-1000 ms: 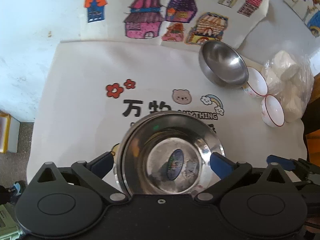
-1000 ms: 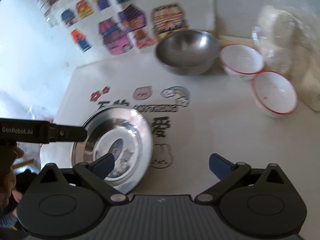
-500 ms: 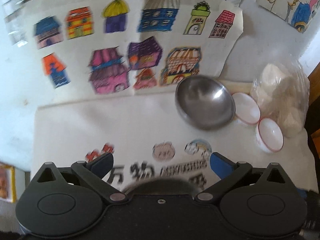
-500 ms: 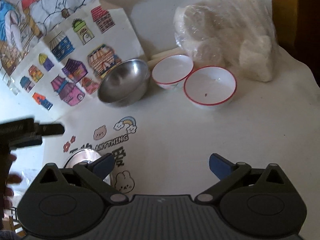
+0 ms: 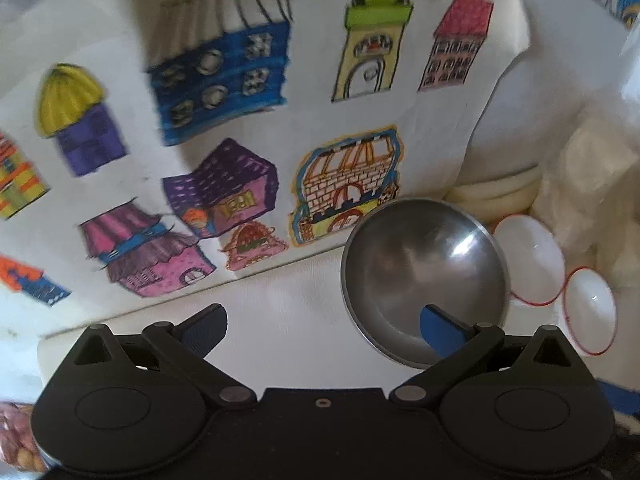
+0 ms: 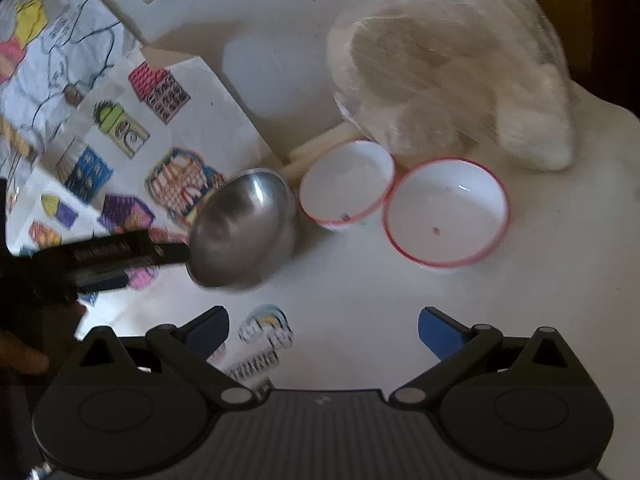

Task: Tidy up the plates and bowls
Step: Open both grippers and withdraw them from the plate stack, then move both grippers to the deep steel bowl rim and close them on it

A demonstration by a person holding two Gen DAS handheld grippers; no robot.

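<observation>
A steel bowl (image 5: 424,276) stands at the edge of the sheet of house drawings, with two white red-rimmed bowls (image 5: 528,260) (image 5: 590,312) to its right. My left gripper (image 5: 322,332) is open; its right finger (image 5: 440,334) overlaps the near rim of the steel bowl and its left finger hangs over the white mat. In the right wrist view the steel bowl (image 6: 240,232) sits left of the smaller white bowl (image 6: 346,184) and the larger one (image 6: 446,212). My right gripper (image 6: 324,334) is open over the mat, short of all three bowls, holding nothing.
A clear plastic bag of pale lumps (image 6: 448,80) lies behind the white bowls. Cream sticks (image 5: 496,196) lie behind the steel bowl. The sheet of house drawings (image 5: 224,160) covers the far left. The other gripper's black body (image 6: 112,256) reaches in from the left.
My left gripper has left the flat steel plate, now out of view, and moved forward up to the steel bowl. My right gripper has come closer to the white bowls.
</observation>
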